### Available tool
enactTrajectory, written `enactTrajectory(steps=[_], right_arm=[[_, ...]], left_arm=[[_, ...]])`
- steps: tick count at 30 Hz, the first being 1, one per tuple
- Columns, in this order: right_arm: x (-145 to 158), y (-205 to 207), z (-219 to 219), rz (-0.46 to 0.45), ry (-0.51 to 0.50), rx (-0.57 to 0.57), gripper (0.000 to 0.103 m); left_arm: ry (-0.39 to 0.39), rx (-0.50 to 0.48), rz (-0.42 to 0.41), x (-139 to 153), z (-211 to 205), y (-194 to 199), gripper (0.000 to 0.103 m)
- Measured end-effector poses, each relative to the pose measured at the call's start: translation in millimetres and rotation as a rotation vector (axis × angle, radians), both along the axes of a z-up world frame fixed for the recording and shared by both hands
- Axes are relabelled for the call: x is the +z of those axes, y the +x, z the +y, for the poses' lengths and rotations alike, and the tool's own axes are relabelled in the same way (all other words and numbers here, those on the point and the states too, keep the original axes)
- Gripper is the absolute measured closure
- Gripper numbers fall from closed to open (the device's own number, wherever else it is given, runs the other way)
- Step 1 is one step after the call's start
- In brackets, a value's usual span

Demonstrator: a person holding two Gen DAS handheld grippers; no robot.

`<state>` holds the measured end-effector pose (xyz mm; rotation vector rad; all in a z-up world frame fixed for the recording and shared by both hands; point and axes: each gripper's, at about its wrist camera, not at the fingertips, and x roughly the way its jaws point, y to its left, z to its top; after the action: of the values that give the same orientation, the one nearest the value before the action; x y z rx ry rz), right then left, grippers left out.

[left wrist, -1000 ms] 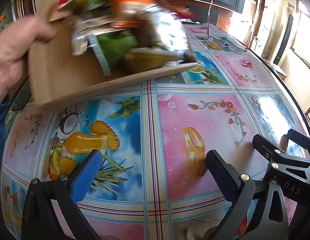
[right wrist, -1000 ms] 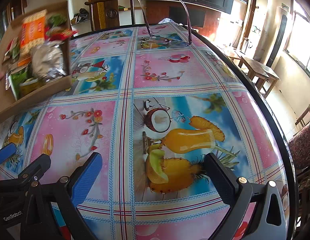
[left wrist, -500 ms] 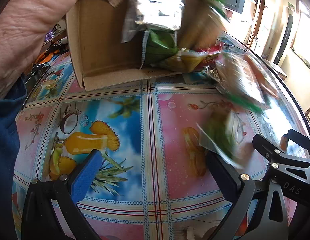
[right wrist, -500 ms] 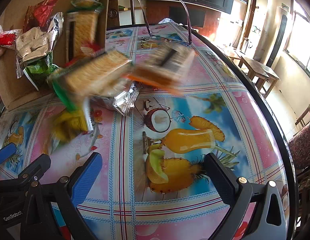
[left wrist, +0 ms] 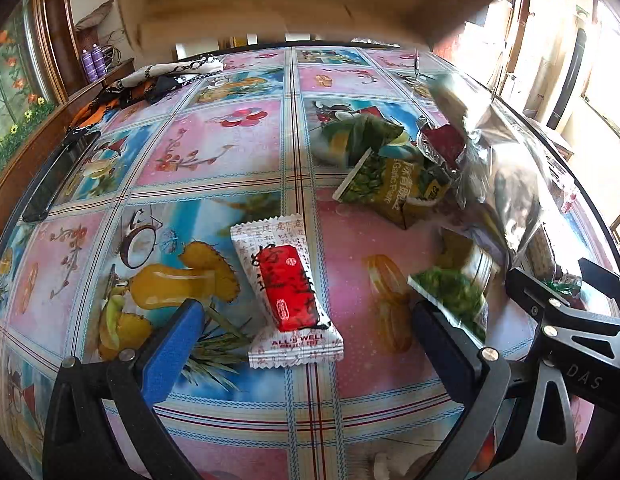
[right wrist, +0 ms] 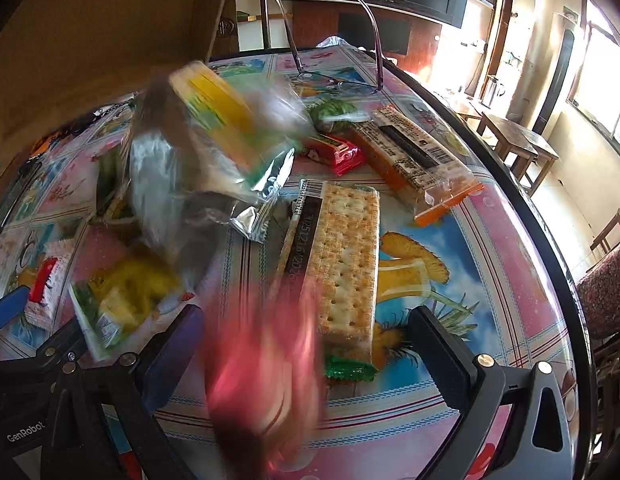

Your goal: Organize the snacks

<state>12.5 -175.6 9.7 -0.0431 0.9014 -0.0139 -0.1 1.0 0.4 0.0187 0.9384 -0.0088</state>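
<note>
1. Left wrist view showed the left gripper with its jaws spread wide and nothing between them, low over the patterned tablecloth.
2. A white and red candy packet lay flat on the cloth between the two fingers, touching neither.
3. Just beside the right-hand finger sat a small green packet, its edge at the fingertip.
4. Farther back lay a green pea packet, with a silver foil bag blurred above it.
5. A black phone lay near the table's left edge, well apart from the snacks.
6. Right wrist view showed the right gripper likewise wide apart and empty.
7. A long cracker pack lay on the cloth, its near end between the fingers.
8. An orange cracker pack lay beyond it, with a red packet just beside.
9. A yellow packet sat to the left, near the left-hand finger.
10. A pink blur crossed the foreground; what it was could not be told.
11. A pair of glasses stood at the far end of the table.
</note>
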Motion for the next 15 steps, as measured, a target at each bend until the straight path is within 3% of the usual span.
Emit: enactTrajectory(steps=[15], right_arm=[[-0.6, 0.2, -1.2, -0.004, 0.001, 0.003, 0.001]], left_arm=[[0.0, 0.0, 0.0, -0.1, -0.3, 0.4, 0.0]])
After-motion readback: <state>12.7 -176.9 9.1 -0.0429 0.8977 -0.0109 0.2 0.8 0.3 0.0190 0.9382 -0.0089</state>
